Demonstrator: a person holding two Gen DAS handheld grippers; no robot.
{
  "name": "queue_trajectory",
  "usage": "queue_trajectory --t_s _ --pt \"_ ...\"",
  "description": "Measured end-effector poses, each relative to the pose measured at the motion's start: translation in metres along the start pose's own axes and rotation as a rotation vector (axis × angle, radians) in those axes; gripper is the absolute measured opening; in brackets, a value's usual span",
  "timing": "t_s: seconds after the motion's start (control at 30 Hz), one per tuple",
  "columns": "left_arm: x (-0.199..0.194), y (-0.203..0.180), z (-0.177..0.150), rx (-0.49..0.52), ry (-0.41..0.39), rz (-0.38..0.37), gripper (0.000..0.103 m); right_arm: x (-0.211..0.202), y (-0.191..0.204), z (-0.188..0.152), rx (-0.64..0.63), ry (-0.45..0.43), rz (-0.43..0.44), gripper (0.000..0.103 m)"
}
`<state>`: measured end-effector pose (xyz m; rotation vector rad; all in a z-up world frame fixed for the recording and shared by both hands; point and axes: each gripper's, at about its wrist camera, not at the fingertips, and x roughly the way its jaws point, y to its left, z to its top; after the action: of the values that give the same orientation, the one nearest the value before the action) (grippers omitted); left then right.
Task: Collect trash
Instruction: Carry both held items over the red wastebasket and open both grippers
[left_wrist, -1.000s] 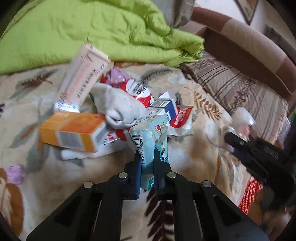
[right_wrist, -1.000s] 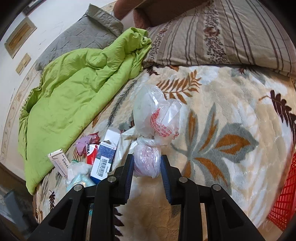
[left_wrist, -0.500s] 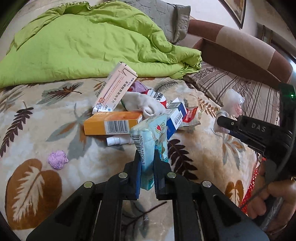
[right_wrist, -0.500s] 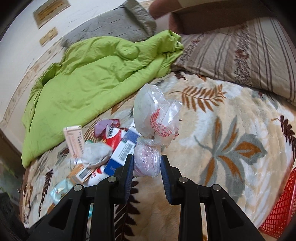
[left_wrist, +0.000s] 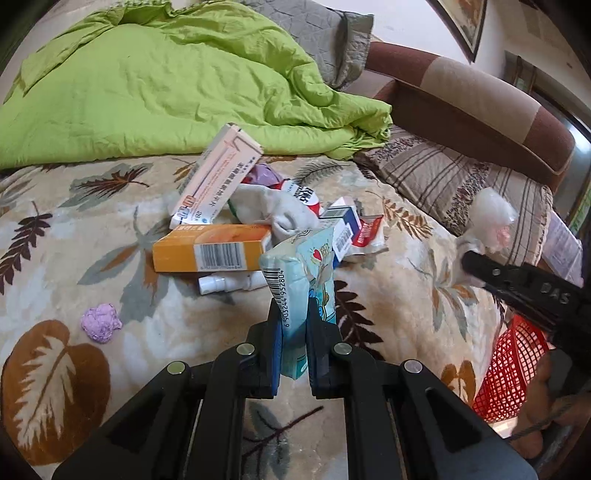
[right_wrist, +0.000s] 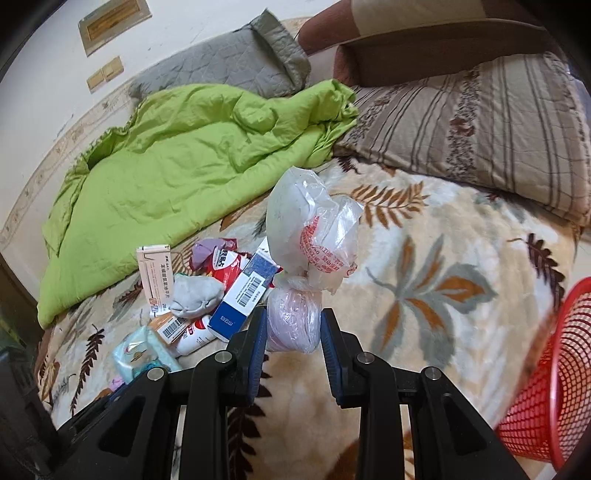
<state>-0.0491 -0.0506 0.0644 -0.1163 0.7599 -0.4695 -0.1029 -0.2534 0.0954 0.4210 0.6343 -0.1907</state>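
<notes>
While the left tongs (left_wrist: 294, 334) pinched a pale blue tissue pack (left_wrist: 301, 280) upright between their pads, the right tongs (right_wrist: 293, 338) clamped the knotted lower bulb of a clear bag (right_wrist: 310, 236), both loads raised above the bed (left_wrist: 110, 206). Only the left view showed a crumpled purple wad (left_wrist: 101, 328) lying alone on the leaf-print blanket, apart from the trash heap. That view also caught the right tongs from the side (left_wrist: 480, 264), with the bag (left_wrist: 491, 221) at their tip and a hand (left_wrist: 543, 417) below them.

The right view alone gave the full bag, its red print, and the tissue pack (right_wrist: 142, 356) at lower left beside the heap. In the heap an orange box (left_wrist: 212, 253) lay flat, a white box (left_wrist: 214, 182) leaned on it, a grey sock (left_wrist: 277, 212) draped over both, and a blue box (right_wrist: 243, 299) lay next to them.

A red basket (right_wrist: 550, 384) stood at the bed's right edge in the right view; in the left view only part of it (left_wrist: 511, 367) showed, behind the right tongs. Between heap and basket the blanket lay bare. A green quilt (left_wrist: 166, 85) and a striped pillow (right_wrist: 480, 129) bounded the far side.
</notes>
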Motion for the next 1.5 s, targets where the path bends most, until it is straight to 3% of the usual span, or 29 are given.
queue_trajectory --t_s 0.37,0.77,0.97,1.13,1.27,1.43,1.47,1.5 --pt "-0.009 -0.013 0.001 0.051 -0.031 -0.027 0.01 -0.058 -0.029 0.01 0.011 -0.079 -0.003 0.031" --pt "-0.022 -0.058 0.004 0.111 -0.019 -0.106 0.01 -0.119 -0.101 0.005 0.062 -0.11 -0.032 0.031" --pt "-0.035 -0.119 0.007 0.213 0.005 -0.209 0.01 -0.153 -0.178 -0.011 0.137 -0.091 -0.088 0.031" --pt "-0.027 -0.192 -0.002 0.298 0.096 -0.361 0.01 -0.171 -0.232 -0.019 0.202 -0.051 -0.117 0.031" --pt "-0.009 -0.256 -0.022 0.329 0.217 -0.482 0.011 -0.176 -0.255 -0.026 0.222 -0.034 -0.121 0.031" --pt "0.009 -0.311 -0.043 0.413 0.276 -0.513 0.012 -0.173 -0.273 -0.032 0.222 0.001 -0.133 0.033" --pt "0.011 -0.319 -0.046 0.424 0.284 -0.508 0.015 -0.17 -0.273 -0.033 0.21 0.019 -0.136 0.034" --pt "0.014 -0.326 -0.048 0.432 0.296 -0.496 0.028 -0.169 -0.273 -0.034 0.205 0.025 -0.142 0.036"
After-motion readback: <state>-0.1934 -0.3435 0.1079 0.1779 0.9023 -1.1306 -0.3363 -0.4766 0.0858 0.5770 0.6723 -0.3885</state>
